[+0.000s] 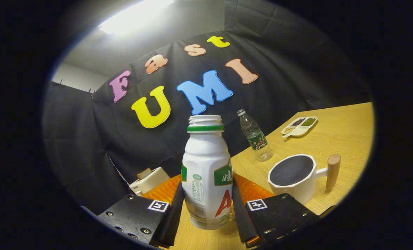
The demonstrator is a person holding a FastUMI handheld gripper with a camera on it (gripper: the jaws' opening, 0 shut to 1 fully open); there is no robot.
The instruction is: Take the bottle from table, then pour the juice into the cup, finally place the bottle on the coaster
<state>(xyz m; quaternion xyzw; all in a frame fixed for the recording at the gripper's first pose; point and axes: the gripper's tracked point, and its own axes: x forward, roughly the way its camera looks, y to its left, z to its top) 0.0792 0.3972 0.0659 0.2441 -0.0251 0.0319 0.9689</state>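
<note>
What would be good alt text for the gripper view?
The tongs are shut on a white bottle with no cap, held upright above a wooden table. Beyond it to the right stand a white cup with a wooden handle, a clear bottle and a small tray.

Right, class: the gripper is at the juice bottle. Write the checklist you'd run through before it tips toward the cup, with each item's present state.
1. Gripper fingers pressing both sides of the white juice bottle: ok.
2. Bottle cap off, neck open: ok.
3. Cup upright, mouth open, right of the bottle: ok.
4. Clear water bottle stands well beyond the cup: ok.
5. Juice level inside the bottle: cannot tell.
6. Orange coaster behind the bottle free: cannot tell.
</note>
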